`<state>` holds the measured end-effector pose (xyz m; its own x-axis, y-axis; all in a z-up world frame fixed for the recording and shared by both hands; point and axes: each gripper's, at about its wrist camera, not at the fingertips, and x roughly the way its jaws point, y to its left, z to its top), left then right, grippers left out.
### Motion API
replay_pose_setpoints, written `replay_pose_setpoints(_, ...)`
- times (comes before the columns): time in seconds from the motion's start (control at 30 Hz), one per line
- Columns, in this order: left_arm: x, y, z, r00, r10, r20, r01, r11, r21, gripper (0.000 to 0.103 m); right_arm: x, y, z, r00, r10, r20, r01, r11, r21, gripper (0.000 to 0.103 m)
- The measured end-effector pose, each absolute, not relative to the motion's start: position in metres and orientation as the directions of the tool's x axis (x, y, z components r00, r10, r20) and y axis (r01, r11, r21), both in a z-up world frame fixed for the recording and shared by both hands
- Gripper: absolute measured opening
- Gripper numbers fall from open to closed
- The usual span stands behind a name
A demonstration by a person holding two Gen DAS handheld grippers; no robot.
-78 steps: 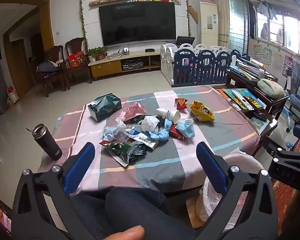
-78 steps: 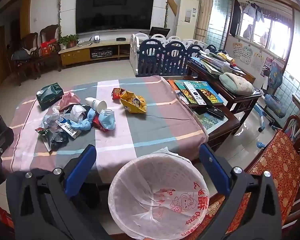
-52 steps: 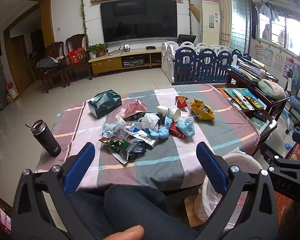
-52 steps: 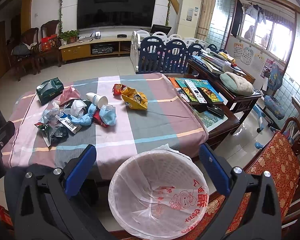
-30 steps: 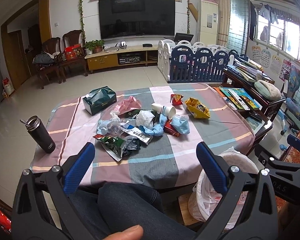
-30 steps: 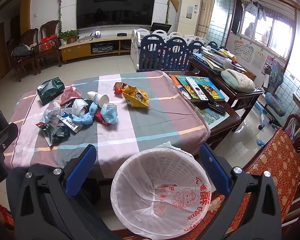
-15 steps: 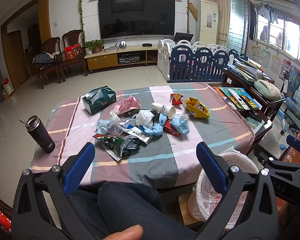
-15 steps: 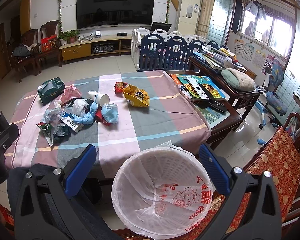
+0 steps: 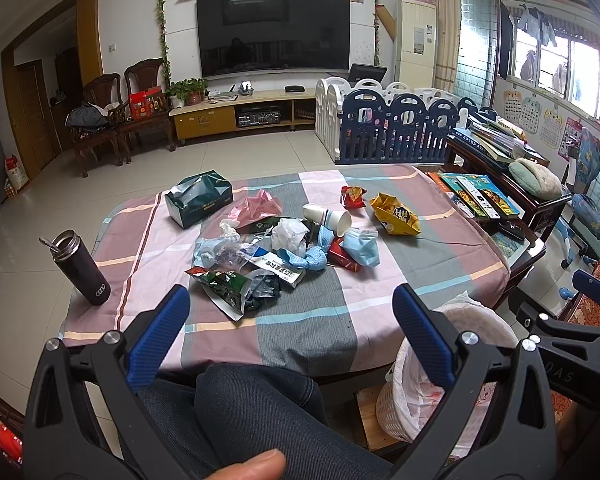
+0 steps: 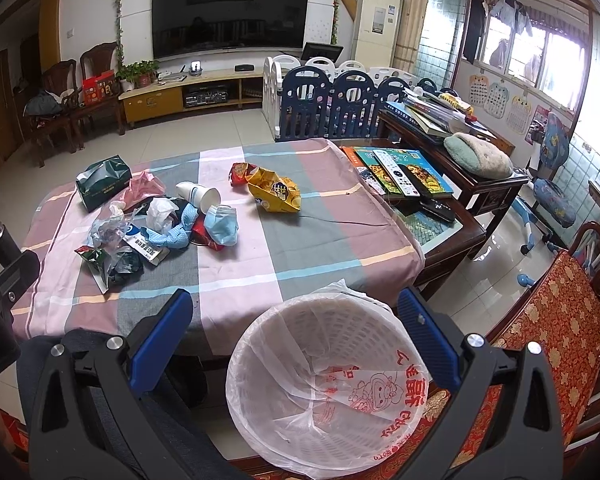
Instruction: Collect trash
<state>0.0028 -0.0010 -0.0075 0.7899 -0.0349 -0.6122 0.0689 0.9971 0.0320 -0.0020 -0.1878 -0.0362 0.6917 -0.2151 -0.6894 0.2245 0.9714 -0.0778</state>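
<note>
Left gripper [image 9: 290, 312] released, blue pads wide apart, hovering low at the near edge of the tabletop [image 9: 440, 264] above a denim-clad knee [image 9: 256, 404], holding nothing. Right gripper [image 10: 292, 318] likewise released and empty, poised over the white lattice waste basket [image 10: 284, 344] lined with a thin plastic bag printed in red, standing on the floor just beside the near right corner of the tabletop. Covering the tabletop, a checked cloth in pink, grey and pale blue. Heaped near the middle of it, the trash: a green snack wrapper [image 9: 220, 284] nearest the left gripper, a white printed packet [image 9: 278, 268] just behind, a crumpled white tissue [image 9: 288, 234], a twisted blue cloth [image 9: 306, 258], a pale blue face mask [image 9: 362, 246] overlapping a red wrapper [image 9: 342, 256], a paper cup [image 9: 327, 218] lying on its side, a pink crumpled bag [image 9: 256, 208]. Set apart to the right of the heap, a yellow chip bag [image 9: 394, 214] and a small red snack packet [image 9: 352, 197]. At the far left of the heap, a dark green tissue pack [image 9: 198, 198]. Well apart at the left edge of the tabletop, a dark tumbler [image 9: 80, 268] standing upright with something metal sticking out of its mouth. Beyond the right edge, a lower side table [image 10: 440, 232] carrying books and remote controls.
</note>
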Motion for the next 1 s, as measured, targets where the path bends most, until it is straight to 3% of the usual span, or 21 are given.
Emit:
replay_pose_setpoints(0.57, 0.004, 0.004, -0.009, 0.789, -0.041, -0.613, 0.070, 0.997, 0.024, 0.101, -0.003, -0.187, -0.036, 0.708, -0.222, -0.671, 0.230, 0.970, -0.077, 0.100)
replay_pose_setpoints(0.73, 0.021, 0.074, -0.025, 0.779, 0.110, -0.618, -0.180, 0.982, -0.052, 0.101, 0.004, -0.191, -0.048, 0.786, -0.141, -0.602, 0.172, 0.985, -0.006, 0.100)
replay_pose_setpoints(0.93, 0.046, 0.158, -0.073, 0.658, 0.234, -0.716, -0.408, 0.910, -0.077, 0.100, 0.056, -0.185, -0.085, 0.732, -0.190, -0.655, 0.158, 0.982, -0.108, 0.100)
replay_pose_setpoints(1.0, 0.049, 0.173, -0.087, 0.627, 0.251, -0.738, -0.456, 0.886, -0.085, 0.092, 0.082, -0.180, -0.099, 0.711, -0.103, -0.696, 0.089, 0.994, -0.057, 0.100)
